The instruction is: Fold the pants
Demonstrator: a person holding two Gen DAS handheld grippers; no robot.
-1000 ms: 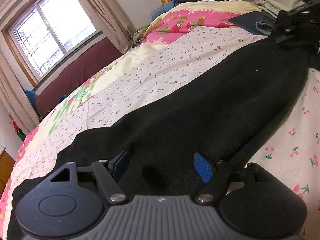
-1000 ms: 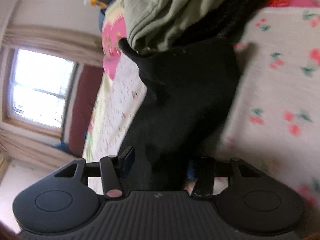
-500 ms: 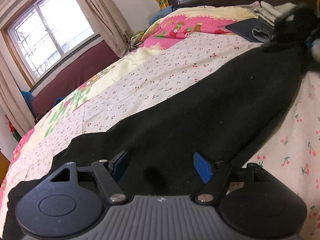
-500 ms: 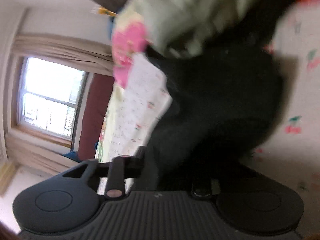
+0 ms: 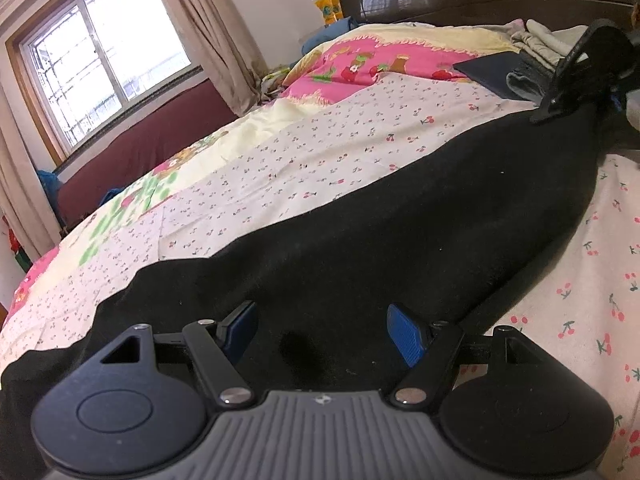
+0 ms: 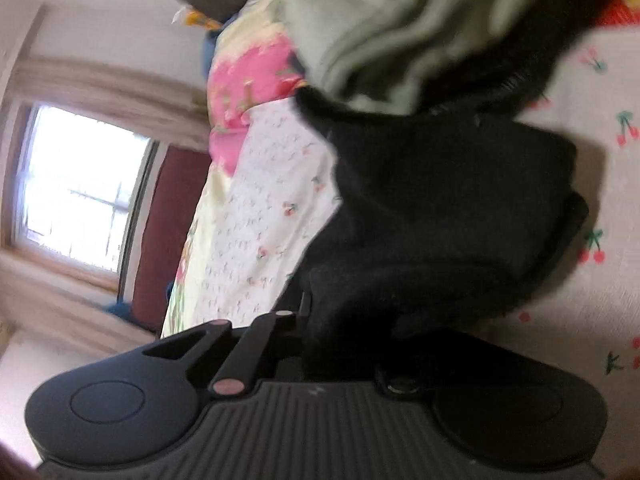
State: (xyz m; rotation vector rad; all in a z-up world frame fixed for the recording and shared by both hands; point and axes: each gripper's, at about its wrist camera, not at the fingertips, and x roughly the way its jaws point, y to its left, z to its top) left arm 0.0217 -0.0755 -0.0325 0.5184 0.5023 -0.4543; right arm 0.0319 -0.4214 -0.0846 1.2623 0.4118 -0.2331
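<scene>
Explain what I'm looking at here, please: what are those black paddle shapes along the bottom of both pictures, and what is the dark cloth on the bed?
No robot arm is involved: a person carries a hand-held gripper in each hand, and each has a camera looking forward along its jaws. The black paddles are the gripper's own body.

The upright picture is from the left gripper. Its blue-padded jaws stand open above one end of the black pants, which lie stretched across the cherry-print bedsheet. They pinch nothing.

The sideways, blurred picture is from the right gripper. Its jaws have just been closing and are now shut on the pants' other end, near a grey-green garment. You can see that gripper far off in the left view, beside folded clothes.
</scene>
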